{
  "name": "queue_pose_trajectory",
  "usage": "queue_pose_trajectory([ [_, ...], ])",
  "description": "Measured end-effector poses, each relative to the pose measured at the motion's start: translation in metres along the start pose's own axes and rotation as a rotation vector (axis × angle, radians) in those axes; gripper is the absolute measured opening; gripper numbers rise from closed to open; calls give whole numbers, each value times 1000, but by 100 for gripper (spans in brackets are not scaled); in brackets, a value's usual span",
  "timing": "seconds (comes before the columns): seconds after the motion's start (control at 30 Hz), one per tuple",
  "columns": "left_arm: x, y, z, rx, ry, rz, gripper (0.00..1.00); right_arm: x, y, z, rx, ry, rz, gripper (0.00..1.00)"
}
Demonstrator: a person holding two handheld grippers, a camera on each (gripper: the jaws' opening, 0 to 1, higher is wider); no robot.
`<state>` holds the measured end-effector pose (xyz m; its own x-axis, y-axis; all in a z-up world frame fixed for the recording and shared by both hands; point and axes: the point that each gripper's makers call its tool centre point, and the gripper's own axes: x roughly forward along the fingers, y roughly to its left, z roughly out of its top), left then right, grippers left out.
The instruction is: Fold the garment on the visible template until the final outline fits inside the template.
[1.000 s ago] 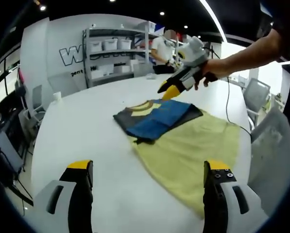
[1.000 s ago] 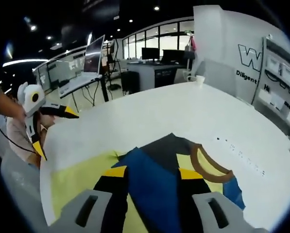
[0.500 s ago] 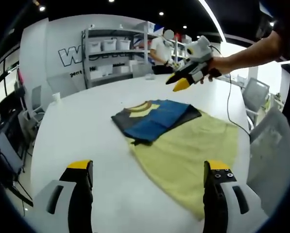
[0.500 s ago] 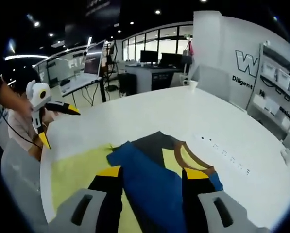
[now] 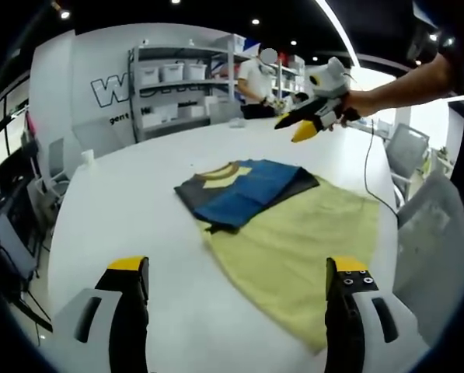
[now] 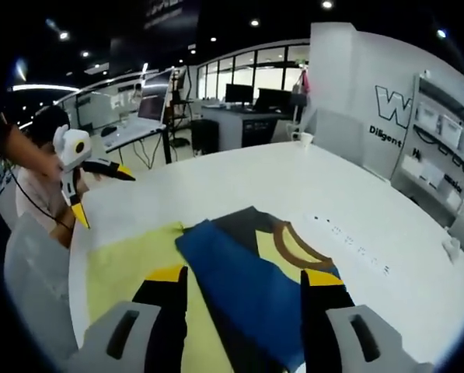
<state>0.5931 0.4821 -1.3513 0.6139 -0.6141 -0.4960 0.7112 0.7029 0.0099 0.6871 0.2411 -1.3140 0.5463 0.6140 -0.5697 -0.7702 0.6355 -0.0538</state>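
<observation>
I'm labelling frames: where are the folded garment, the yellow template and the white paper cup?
Folded blue-grey garment (image 5: 243,190), left gripper view, blue panel.
Yellow cloth template (image 5: 309,249), left gripper view, bare middle.
White paper cup (image 6: 298,137), right gripper view, side wall.

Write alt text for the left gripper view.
A folded garment in blue, grey and yellow lies partly on a pale yellow template on a white table. The right tool hangs open above it; the left tool is open in front.

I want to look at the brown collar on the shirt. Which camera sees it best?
The right gripper view: the brown collar curves large and close, just beyond the right gripper. In the left gripper view the collar is only a small, far-off arc on the folded garment.
</observation>
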Motion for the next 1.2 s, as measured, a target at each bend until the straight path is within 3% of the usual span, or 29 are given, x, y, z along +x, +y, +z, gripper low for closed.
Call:
queue_pose_trajectory([
  [1.2, 3, -20, 4, 30, -1, -36, 98, -59, 29, -46, 50, -13, -14, 76],
])
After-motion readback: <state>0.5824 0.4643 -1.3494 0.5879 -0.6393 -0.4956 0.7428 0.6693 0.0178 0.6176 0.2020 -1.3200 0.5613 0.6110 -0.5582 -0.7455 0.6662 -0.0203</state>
